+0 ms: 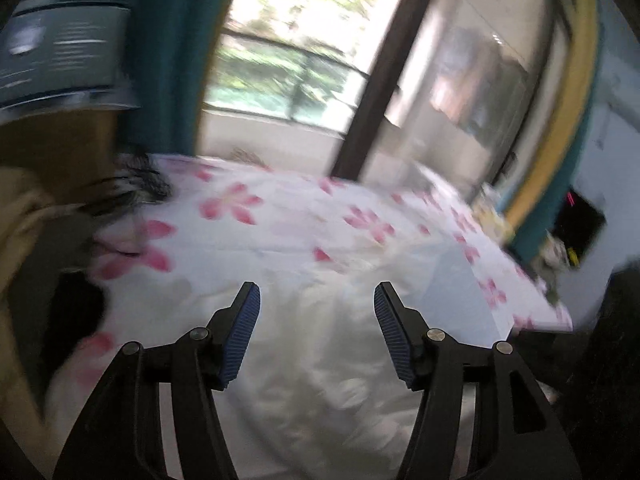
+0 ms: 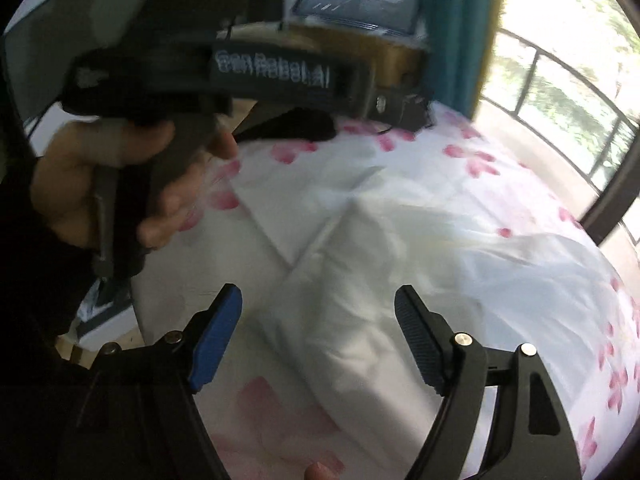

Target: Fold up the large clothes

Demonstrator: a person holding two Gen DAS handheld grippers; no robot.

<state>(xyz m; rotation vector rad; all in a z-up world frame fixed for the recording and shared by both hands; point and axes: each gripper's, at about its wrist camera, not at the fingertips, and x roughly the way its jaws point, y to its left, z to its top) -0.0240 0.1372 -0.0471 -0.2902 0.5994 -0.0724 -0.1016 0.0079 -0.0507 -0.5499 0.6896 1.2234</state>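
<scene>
Both sets of jaws stand spread wide and empty: the left gripper hovers over the white garment heaped at its six o'clock, and the right gripper looks down on that same white garment, a folded ridge running toward twelve o'clock across the flowered sheet. I reckon the next good move is to drop each gripper onto a separate edge, pinch only one layer, and lift evenly so the fold lands square, keeping clear of the hand at ten o'clock
</scene>
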